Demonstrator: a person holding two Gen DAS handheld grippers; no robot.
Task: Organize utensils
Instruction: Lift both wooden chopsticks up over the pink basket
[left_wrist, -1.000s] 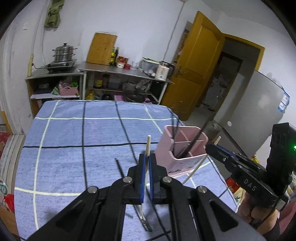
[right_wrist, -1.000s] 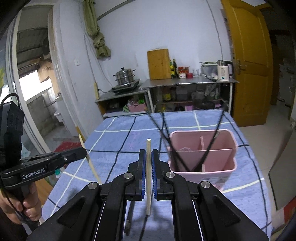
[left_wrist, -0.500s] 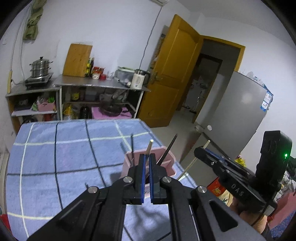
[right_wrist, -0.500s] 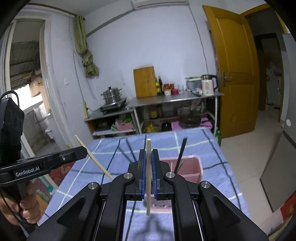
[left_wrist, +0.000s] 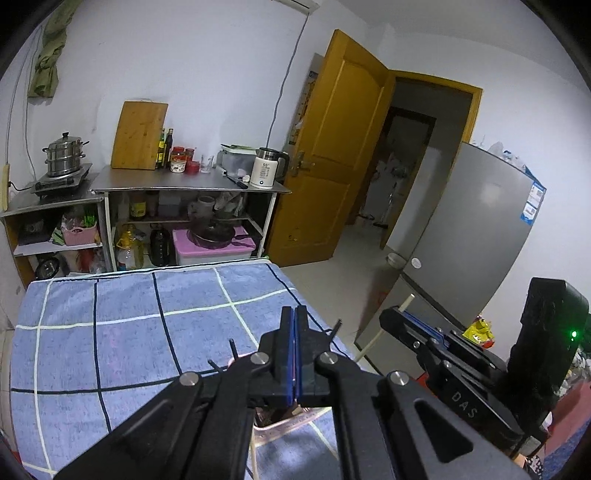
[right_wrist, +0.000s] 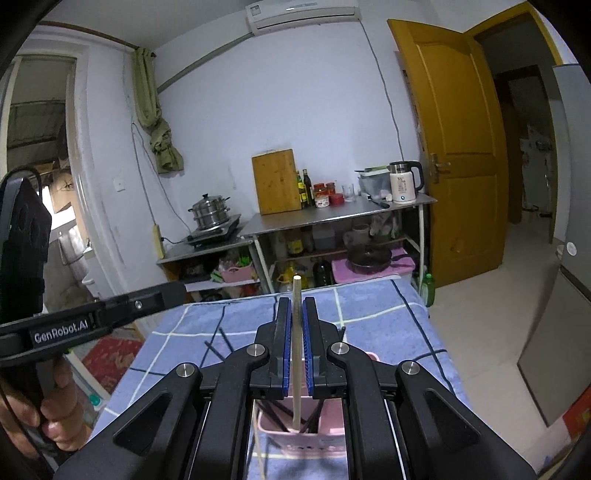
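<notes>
Right wrist view: pink utensil holder (right_wrist: 295, 441) directly below right gripper (right_wrist: 295, 332). Jaws narrow, pinching wooden chopstick (right_wrist: 296, 354) mid-length, tip inside holder. Likely light, stiff, smooth; grip mid-shaft. Left gripper (left_wrist: 294, 354) pressed together, contents indeterminate.

Both tongs are matte black linkages with silver pivot screws and blue pads. The left tongs (right_wrist: 162, 295) carry white "GenRobot.AI" lettering; bare fingers (right_wrist: 55, 410) wrap the grip. The right tongs (left_wrist: 395, 319) read "DAS", with a green light on the rear block.
</notes>
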